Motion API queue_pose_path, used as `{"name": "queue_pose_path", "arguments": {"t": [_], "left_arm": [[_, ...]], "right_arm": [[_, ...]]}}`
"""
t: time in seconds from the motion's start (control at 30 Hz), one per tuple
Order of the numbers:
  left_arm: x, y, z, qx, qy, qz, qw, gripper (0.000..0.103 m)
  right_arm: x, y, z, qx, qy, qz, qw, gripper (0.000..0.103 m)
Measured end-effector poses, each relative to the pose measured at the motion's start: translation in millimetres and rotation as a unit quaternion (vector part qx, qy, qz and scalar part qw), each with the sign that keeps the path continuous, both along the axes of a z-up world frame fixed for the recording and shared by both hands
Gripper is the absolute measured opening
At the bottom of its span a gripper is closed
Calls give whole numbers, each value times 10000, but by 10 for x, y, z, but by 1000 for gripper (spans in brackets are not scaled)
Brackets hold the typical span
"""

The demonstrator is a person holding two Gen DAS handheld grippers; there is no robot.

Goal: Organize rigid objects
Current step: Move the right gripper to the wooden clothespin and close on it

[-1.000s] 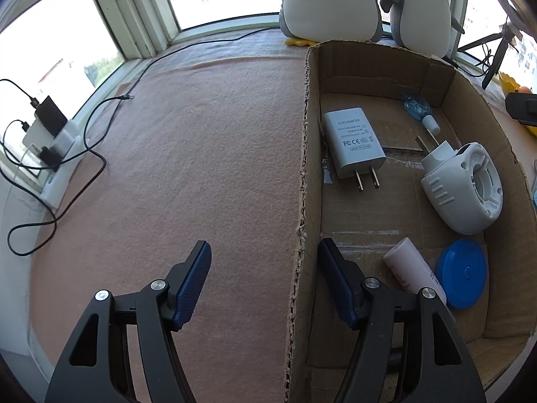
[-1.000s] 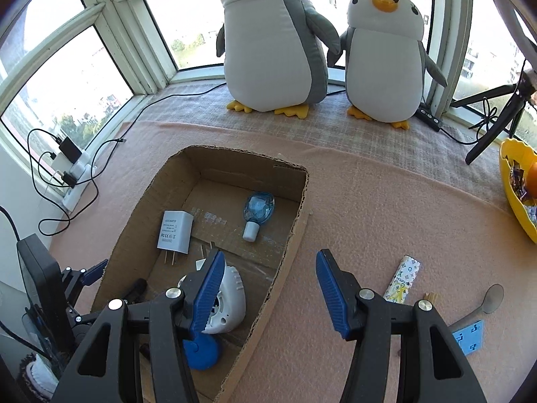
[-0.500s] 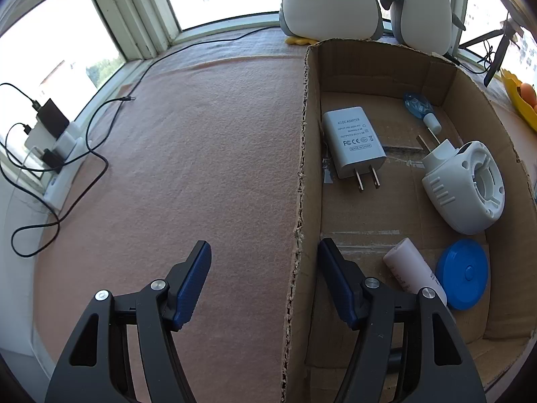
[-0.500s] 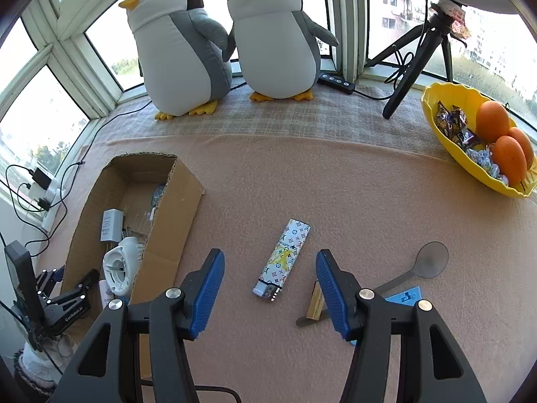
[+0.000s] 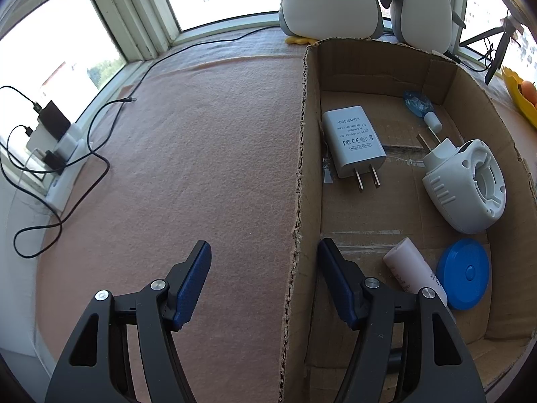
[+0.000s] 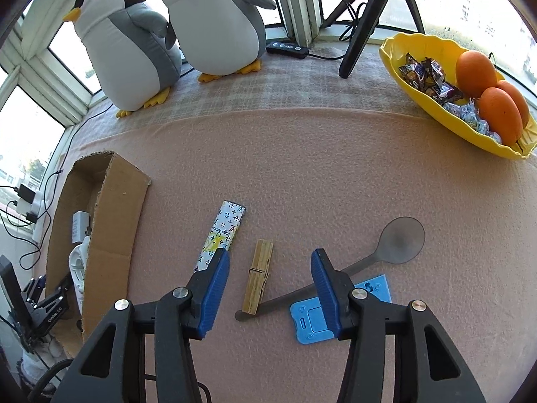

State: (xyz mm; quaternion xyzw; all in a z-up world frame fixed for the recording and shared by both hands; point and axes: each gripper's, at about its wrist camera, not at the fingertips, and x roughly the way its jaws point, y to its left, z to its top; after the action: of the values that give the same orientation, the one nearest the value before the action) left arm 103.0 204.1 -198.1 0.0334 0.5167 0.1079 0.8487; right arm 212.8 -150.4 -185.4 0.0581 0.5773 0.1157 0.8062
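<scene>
My right gripper is open and empty above a wooden clothespin on the pink cloth. A patterned lighter lies left of it, a grey spoon and a blue plastic card to the right. My left gripper is open and straddles the left wall of the cardboard box. The box holds a white adapter, a white plug-in device, a blue disc, a white tube and a small blue bottle. The box also shows in the right wrist view.
Two plush penguins stand at the back. A yellow bowl with oranges and candy sits at the back right, beside a tripod. Chargers and cables lie along the left windowsill.
My right gripper has swung right, away from the box, and now hangs over the clothespin and spoon. The left gripper has not moved.
</scene>
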Motion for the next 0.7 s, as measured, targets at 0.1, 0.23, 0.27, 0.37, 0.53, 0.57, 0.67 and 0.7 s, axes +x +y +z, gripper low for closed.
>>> {"name": "queue_pose_path", "arguments": {"t": [0.1, 0.23, 0.27, 0.37, 0.53, 0.57, 0.67, 0.7], "left_arm": [[-3, -9, 4, 6, -1, 4, 10000, 67], [-5, -8, 3, 0, -2, 10, 10000, 67], [-8, -8, 4, -2, -4, 12, 10000, 67], [-6, -8, 4, -4, -3, 12, 10000, 67], [-10, -7, 2, -9, -5, 17, 10000, 67], [-6, -11, 1, -5, -4, 14, 10000, 67], [-6, -12, -2, -6, -5, 15, 10000, 67], [-6, -12, -2, -5, -6, 15, 10000, 67]], "right_arm": [[6, 55, -79, -5, 159, 93, 9998, 35], [23, 105, -162, -57, 347, 141, 9993, 30], [32, 114, -178, -58, 385, 131, 9992, 29], [47, 135, -203, -95, 454, 137, 9988, 28], [50, 196, -237, -217, 536, 233, 9981, 24], [50, 208, -245, -258, 548, 248, 9979, 24], [49, 251, -273, -322, 580, 305, 9973, 24], [44, 263, -275, -366, 568, 325, 9972, 23]]}}
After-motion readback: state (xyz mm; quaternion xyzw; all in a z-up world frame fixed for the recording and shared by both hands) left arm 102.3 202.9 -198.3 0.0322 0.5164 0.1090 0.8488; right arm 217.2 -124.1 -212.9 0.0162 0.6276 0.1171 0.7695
